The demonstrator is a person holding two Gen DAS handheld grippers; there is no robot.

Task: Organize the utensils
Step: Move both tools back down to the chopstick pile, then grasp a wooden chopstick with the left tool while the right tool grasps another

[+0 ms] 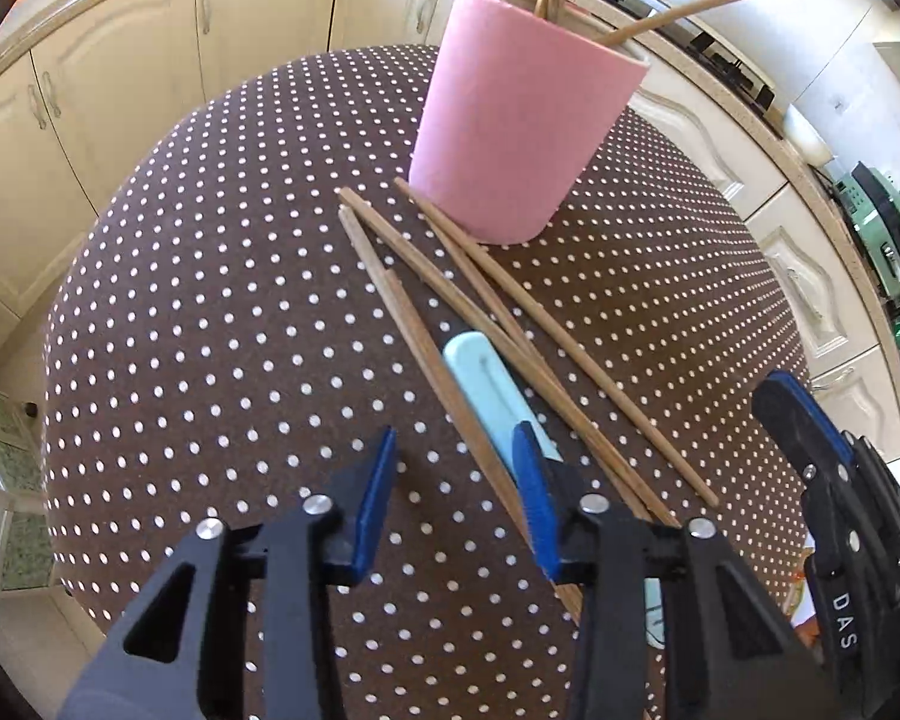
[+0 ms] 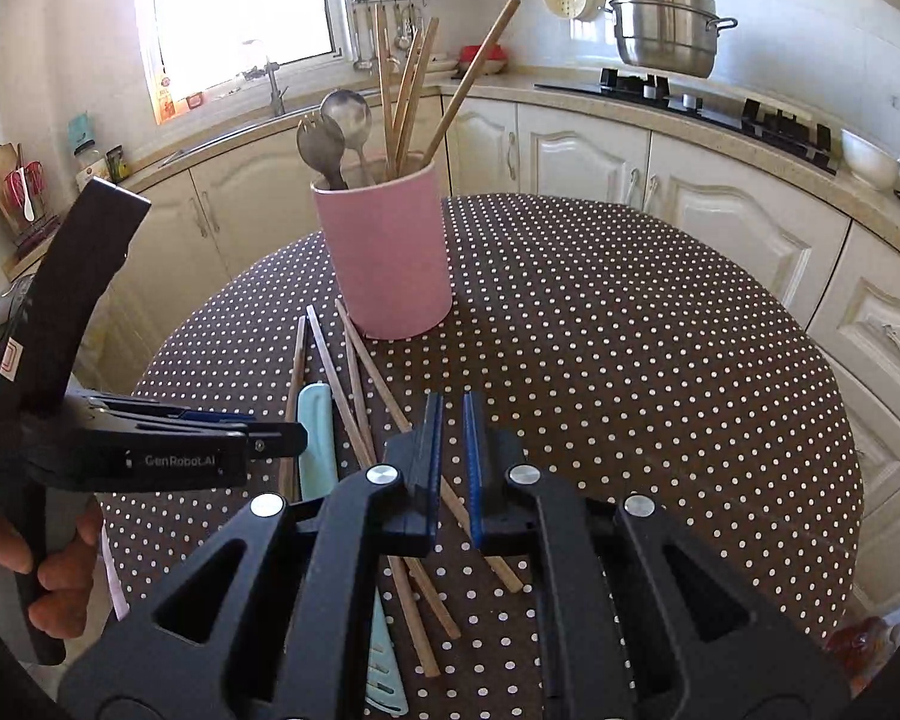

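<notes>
A pink holder [image 2: 387, 252] is shown standing upright on the dotted surface [image 2: 630, 360], already loaded with a spoon [image 2: 348, 114], a spork [image 2: 319, 147] and several upright chopsticks [image 2: 408, 90]. Just in front of its base, a loose bundle of wooden chopsticks [image 1: 480, 324] is seen lying flat and crossed over one another, their far tips near or touching the holder. Among them lies a pale blue flat utensil [image 1: 489, 390], partly overlapped by the sticks. The left claw [image 1: 459, 498] is held low over the near end of this pile with its fingers apart and nothing between them; one pad lies just over the blue utensil. The right claw [image 2: 453, 468] is seen with its fingers drawn nearly together, a narrow gap remaining; a chopstick passes beneath it, and whether anything is gripped cannot be told. The chopsticks may be judged light, stiff and thin, with smooth sides that are likely to roll or slip. A hold near mid-length, across the width, is therefore advised, taking one stick clear of its neighbours. The blue utensil is probably light rigid plastic, best pinched by its edges.
</notes>
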